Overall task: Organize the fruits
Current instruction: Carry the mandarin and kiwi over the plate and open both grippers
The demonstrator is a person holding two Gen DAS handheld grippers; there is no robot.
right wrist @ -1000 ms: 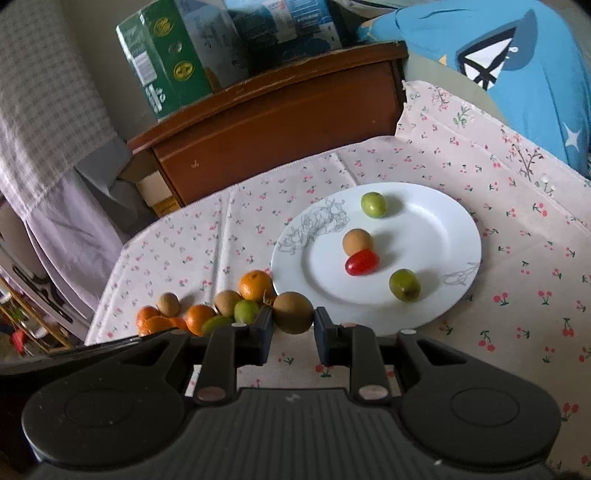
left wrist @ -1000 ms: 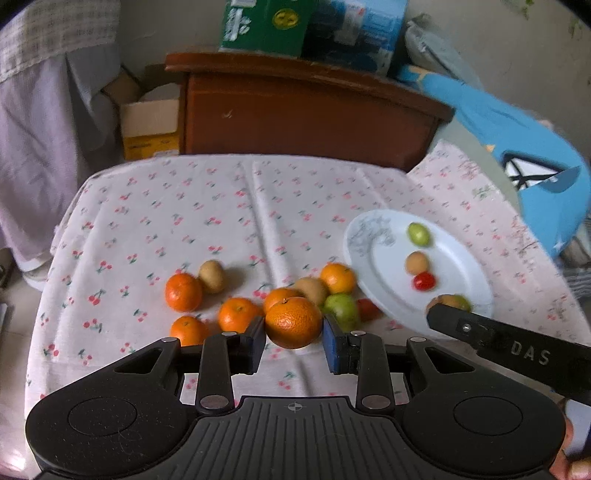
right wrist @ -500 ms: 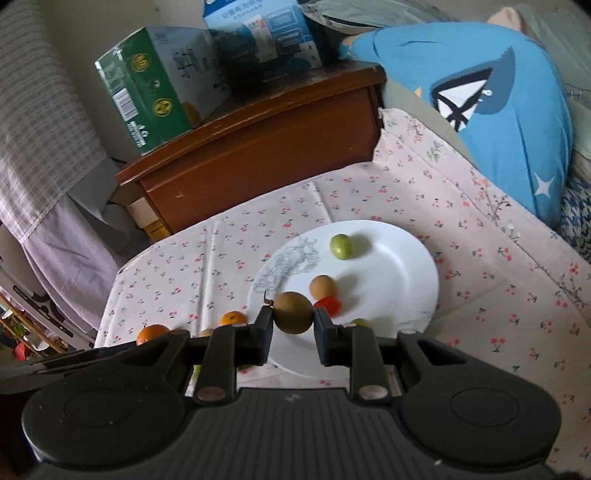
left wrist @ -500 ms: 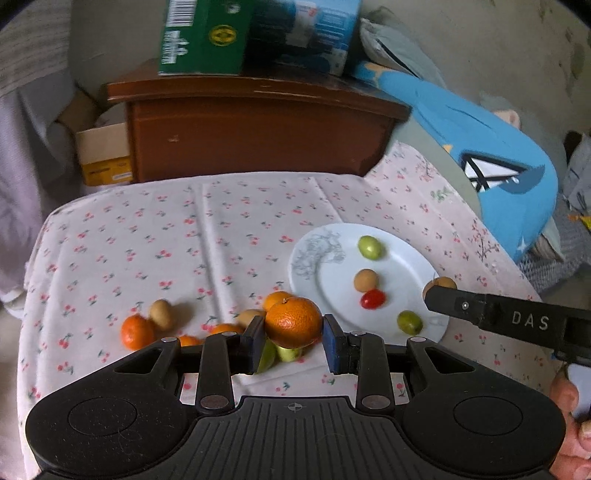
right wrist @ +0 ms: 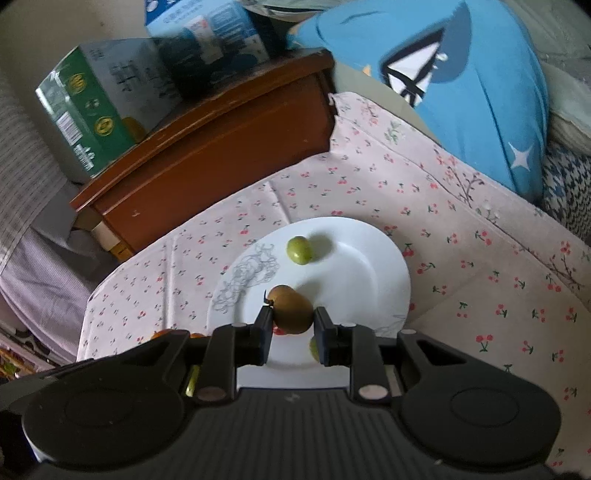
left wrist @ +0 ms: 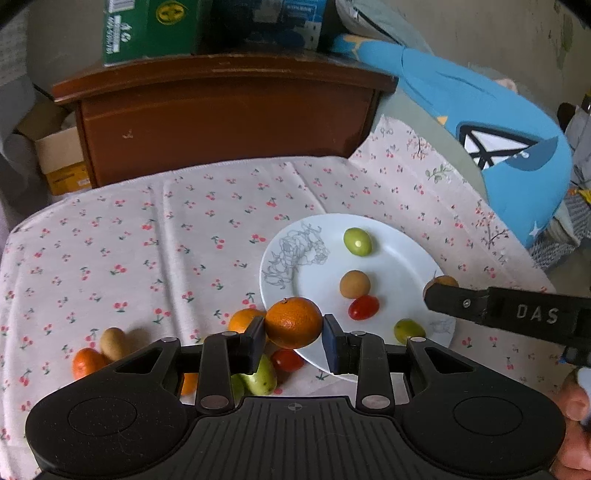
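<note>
My left gripper (left wrist: pixel 293 338) is shut on an orange (left wrist: pixel 293 322), held above the near left rim of the white plate (left wrist: pixel 399 258). My right gripper (right wrist: pixel 293 328) is shut on a brown-green pear (right wrist: pixel 291 309) above the plate (right wrist: pixel 369 273); it also shows in the left wrist view (left wrist: pixel 441 291) at the plate's right edge. On the plate lie a green fruit (left wrist: pixel 357 241), a tan round fruit (left wrist: pixel 354 283), a cherry tomato (left wrist: pixel 364 307) and a small green fruit (left wrist: pixel 408 330). Loose oranges (left wrist: pixel 243 320), a green pear (left wrist: pixel 264 376) and a tomato (left wrist: pixel 287 360) lie left of the plate.
A cherry-print cloth (left wrist: pixel 147 240) covers the table. A brown wooden cabinet (left wrist: pixel 221 118) with a green carton (left wrist: pixel 147 29) stands behind it. A blue cushion (left wrist: pixel 498 147) lies at the right. A small potato-like fruit (left wrist: pixel 113 343) and an orange (left wrist: pixel 86 363) sit at the left.
Both grippers have moved right and forward over the plate with their fruit; the plate looks closer and the loose fruit group has slid down and left in view.
</note>
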